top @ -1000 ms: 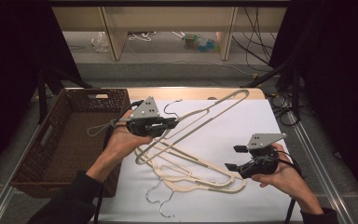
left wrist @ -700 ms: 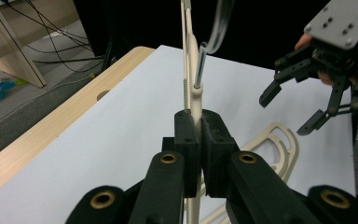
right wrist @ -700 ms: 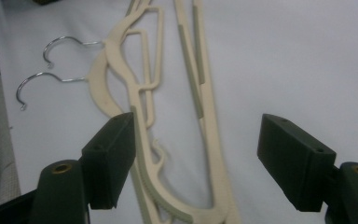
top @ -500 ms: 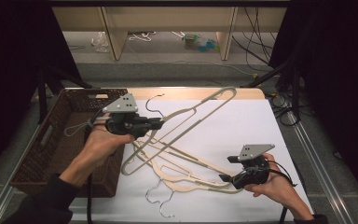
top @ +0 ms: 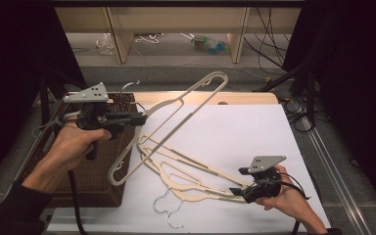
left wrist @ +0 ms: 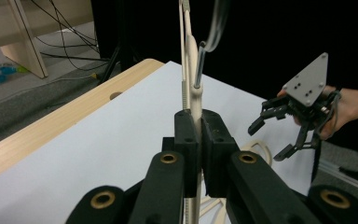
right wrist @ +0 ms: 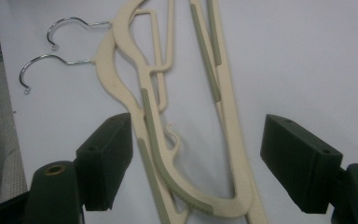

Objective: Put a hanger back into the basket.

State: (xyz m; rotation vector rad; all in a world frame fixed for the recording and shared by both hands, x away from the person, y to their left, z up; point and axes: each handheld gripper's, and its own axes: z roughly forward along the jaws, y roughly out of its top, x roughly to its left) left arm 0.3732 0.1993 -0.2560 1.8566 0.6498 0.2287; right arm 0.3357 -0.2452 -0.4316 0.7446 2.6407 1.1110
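Here, one cream hanger (top: 176, 115) is held up in the air by the left tongs (top: 139, 119). In the left gripper view the two black jaws are pressed shut on a thin bar of this hanger (left wrist: 192, 93), which rises straight up toward 12 o'clock. In the high view the lifted hanger is tilted. Its far end is seen at about 1 o'clock from the left tongs, and its metal hook (top: 119, 172) hangs low at about 6 o'clock, over the edge of a brown woven basket (top: 93, 186).

More cream hangers (top: 186, 171) are left lying flat in a pile on the white surface (top: 245, 132). Their hooks are pointed toward 6 o'clock in the high view.

The right tongs (top: 235, 192) are held low at the pile's right end, at about 4 o'clock from the lifted hanger. In the right gripper view the jaws are spread wide apart, and the curved ends of the lying hangers (right wrist: 186, 154) are seen between them. Whether the jaws are touching these hangers cannot be told.
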